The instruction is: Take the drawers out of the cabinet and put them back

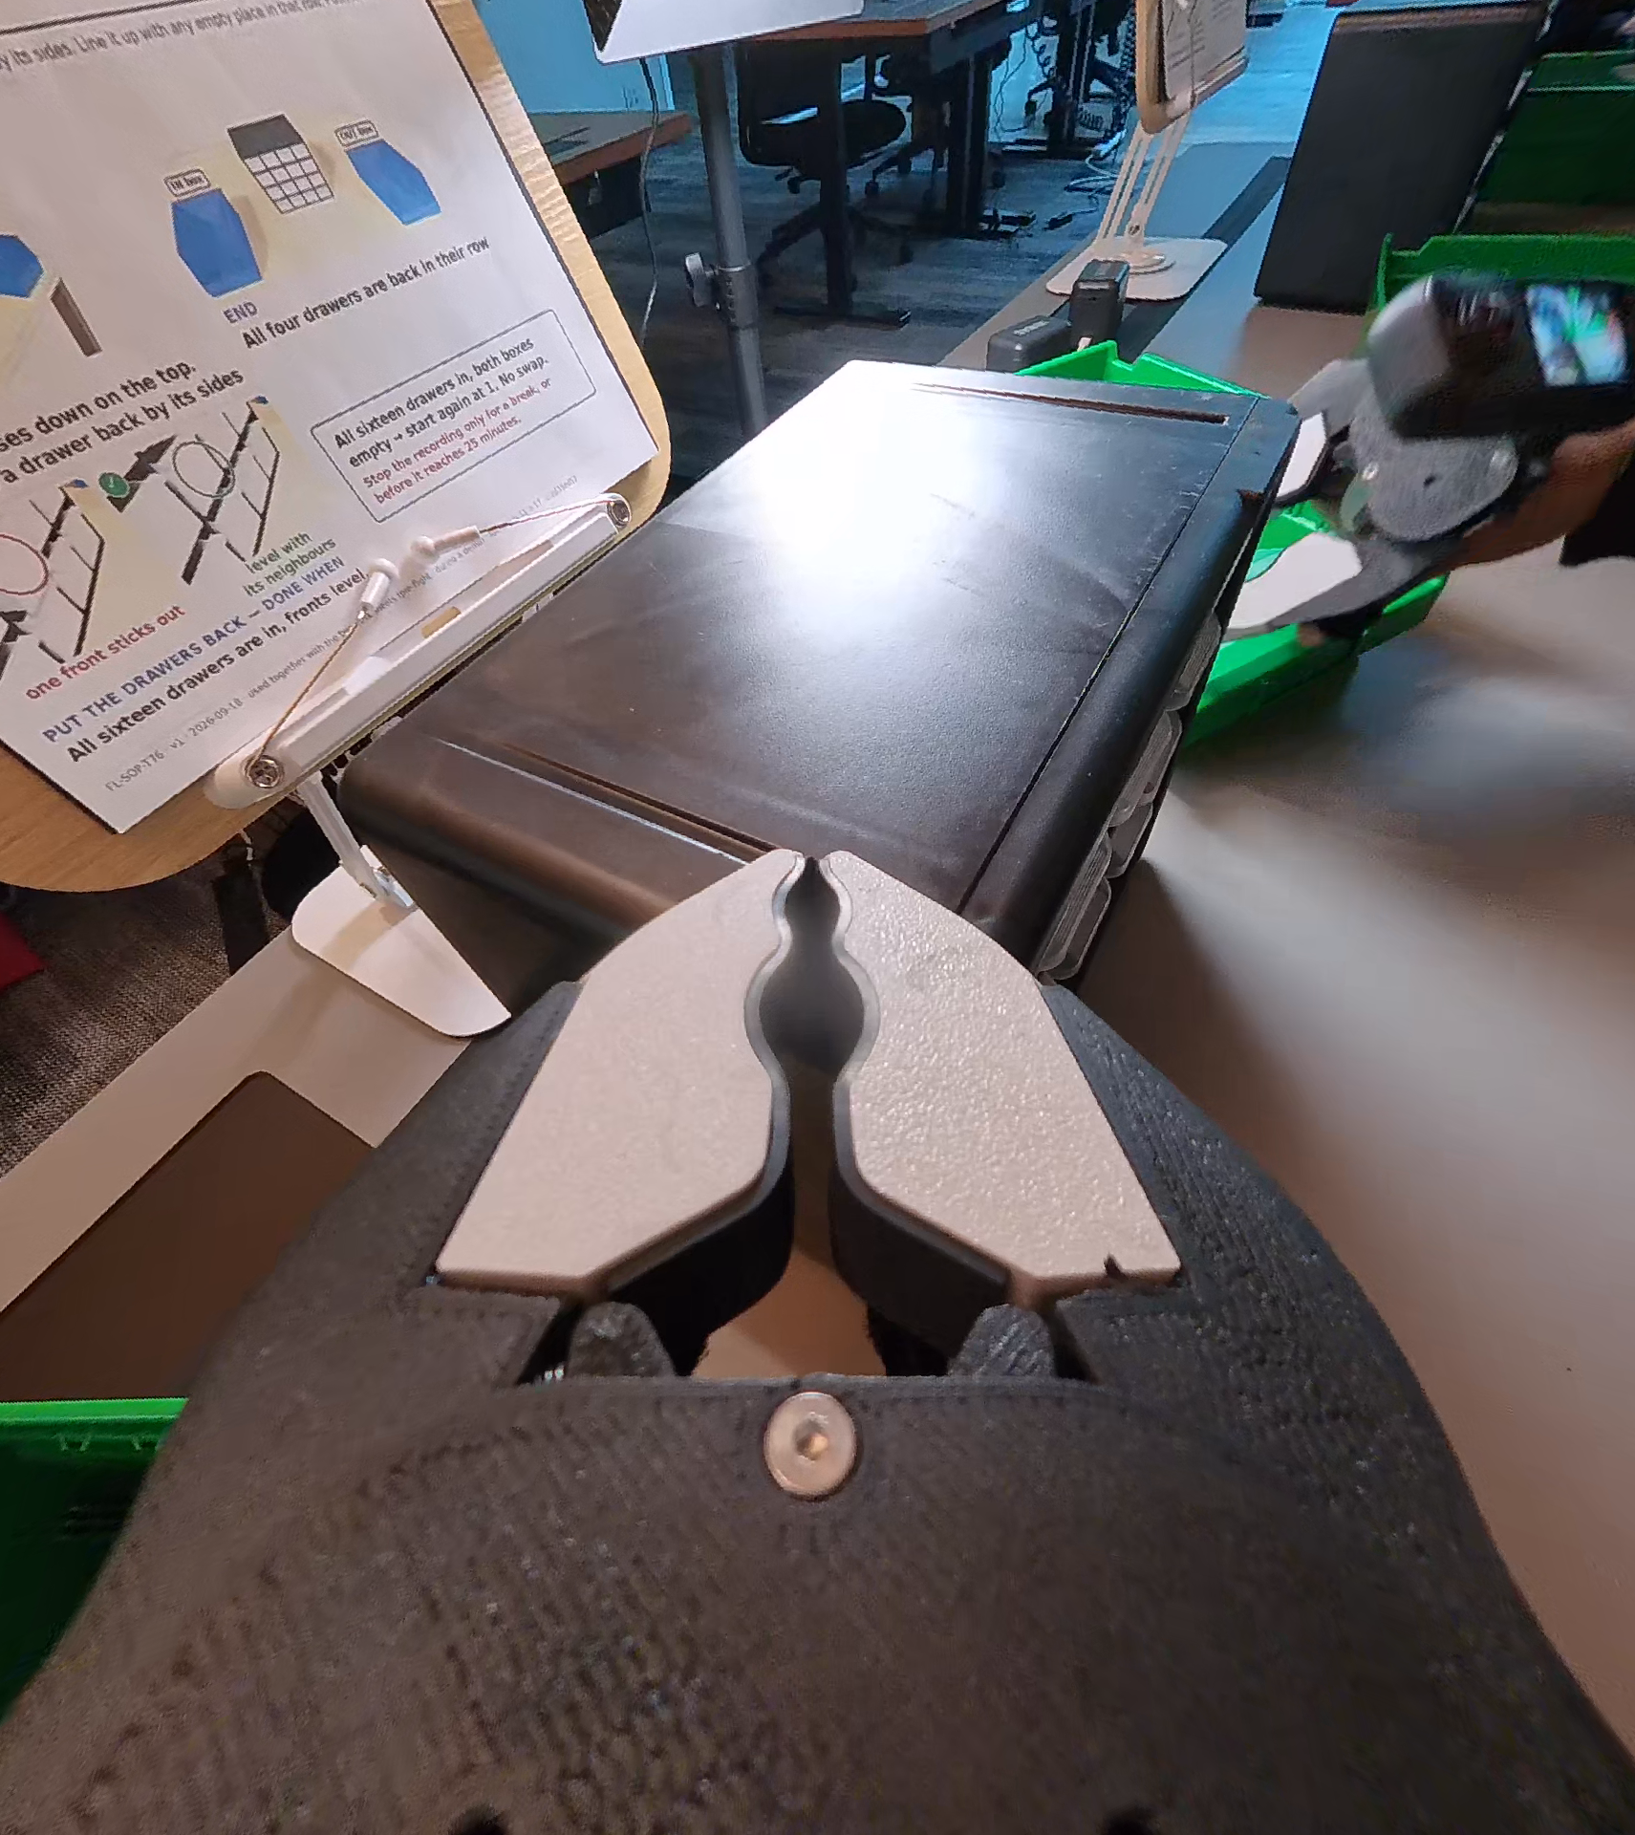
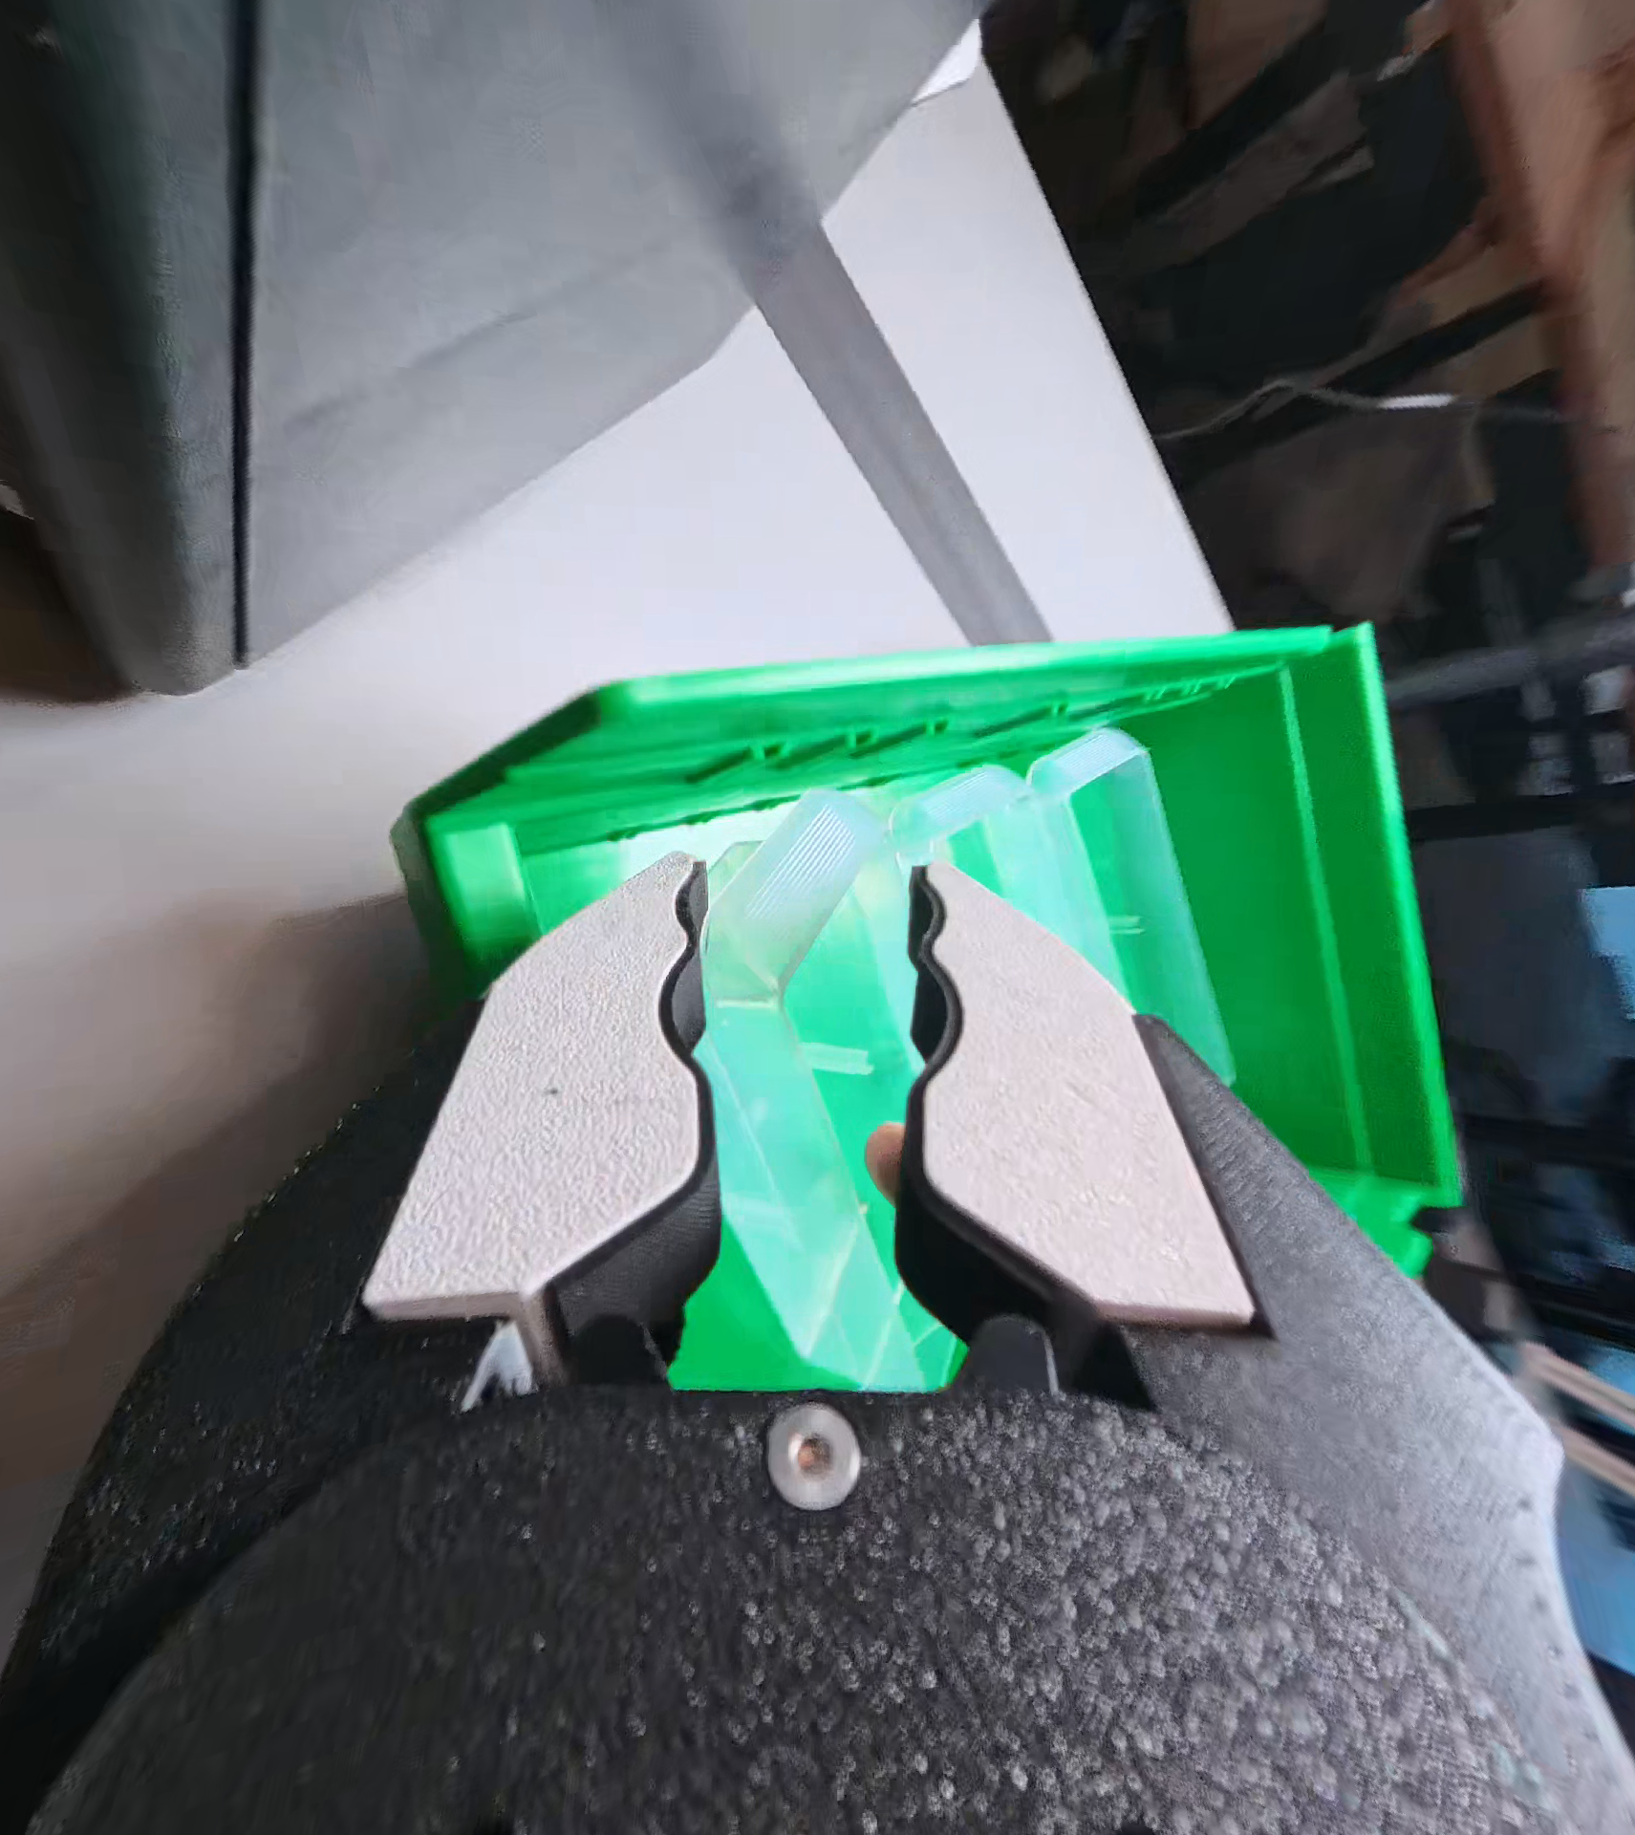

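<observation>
**Clear drawer between the right jaws, left gripper parked on the cabinet top**

Right wrist view first: a clear plastic drawer (image 2: 793,1003) sits between the jaws of the right gripper (image 2: 808,879), its ribbed pull tab poking up past the fingertips. The jaws stand apart with the drawer between them; the left finger looks to touch its side, while a gap shows at the right finger, so whether they clamp it cannot be told. Just beyond the tips, two more clear drawers (image 2: 1081,844) stand inside a green bin (image 2: 1349,894), which rests on the pale table (image 2: 148,794). Motion blur smears the right edge of this view.

Over to the left wrist view: the left gripper (image 1: 811,862) has its jaws pressed together, tips meeting, holding nothing, right at the near edge of the black cabinet (image 1: 843,616). Drawer fronts (image 1: 1126,794) line the cabinet's face to the right of the jaws. To the left and ahead of them leans an instruction sheet (image 1: 198,348) on a wooden stand. Far right, the other gripper (image 1: 1448,467) hangs blurred over a green bin (image 1: 1290,675).
</observation>
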{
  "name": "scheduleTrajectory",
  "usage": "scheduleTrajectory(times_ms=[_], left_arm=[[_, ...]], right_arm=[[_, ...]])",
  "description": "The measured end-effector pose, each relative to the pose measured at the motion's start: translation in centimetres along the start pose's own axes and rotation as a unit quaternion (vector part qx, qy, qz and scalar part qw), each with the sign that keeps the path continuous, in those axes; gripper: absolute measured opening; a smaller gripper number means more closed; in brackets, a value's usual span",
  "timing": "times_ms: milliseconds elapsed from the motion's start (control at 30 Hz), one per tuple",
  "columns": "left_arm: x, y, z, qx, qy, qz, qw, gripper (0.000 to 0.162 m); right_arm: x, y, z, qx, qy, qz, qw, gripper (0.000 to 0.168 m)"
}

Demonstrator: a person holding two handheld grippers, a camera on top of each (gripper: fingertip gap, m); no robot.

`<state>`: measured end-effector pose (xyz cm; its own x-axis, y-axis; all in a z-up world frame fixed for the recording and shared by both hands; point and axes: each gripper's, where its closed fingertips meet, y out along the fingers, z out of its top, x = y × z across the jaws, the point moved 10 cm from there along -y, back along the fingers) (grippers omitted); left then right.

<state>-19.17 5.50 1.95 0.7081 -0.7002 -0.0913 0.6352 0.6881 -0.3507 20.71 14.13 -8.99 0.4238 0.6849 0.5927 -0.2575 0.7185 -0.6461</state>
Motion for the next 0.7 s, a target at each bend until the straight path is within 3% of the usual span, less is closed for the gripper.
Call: scheduleTrajectory(times_ms=[33,100,233,400,567,700], left_arm=[[0.0,0.0,0.0,0.000,0.000,0.000,1.000,0.001],[0.0,0.0,0.0,0.000,0.000,0.000,1.000,0.001],[0.0,0.0,0.0,0.001,-0.002,-0.001,1.000,0.000],[-0.1,0.0,0.0,0.003,-0.005,-0.004,1.000,0.000],[-0.1,0.0,-0.1,0.004,-0.005,-0.003,1.000,0.000],[-0.1,0.0,-0.1,0.005,-0.005,-0.006,1.000,0.000]], right_arm=[[0.7,-0.5,-0.4,0.001,0.023,0.026,0.999,0.038],[1.8,-1.2,-1.2,-0.011,0.049,0.067,0.997,0.038],[3.3,-2.1,-2.2,-0.033,0.038,0.071,0.996,0.038],[3.5,-1.8,-1.7,-0.003,0.067,0.066,0.996,0.040],[4.5,-1.5,-0.1,0.066,0.172,0.084,0.979,0.045],[4.3,-1.7,-0.9,-0.004,0.092,0.105,0.990,0.038]])
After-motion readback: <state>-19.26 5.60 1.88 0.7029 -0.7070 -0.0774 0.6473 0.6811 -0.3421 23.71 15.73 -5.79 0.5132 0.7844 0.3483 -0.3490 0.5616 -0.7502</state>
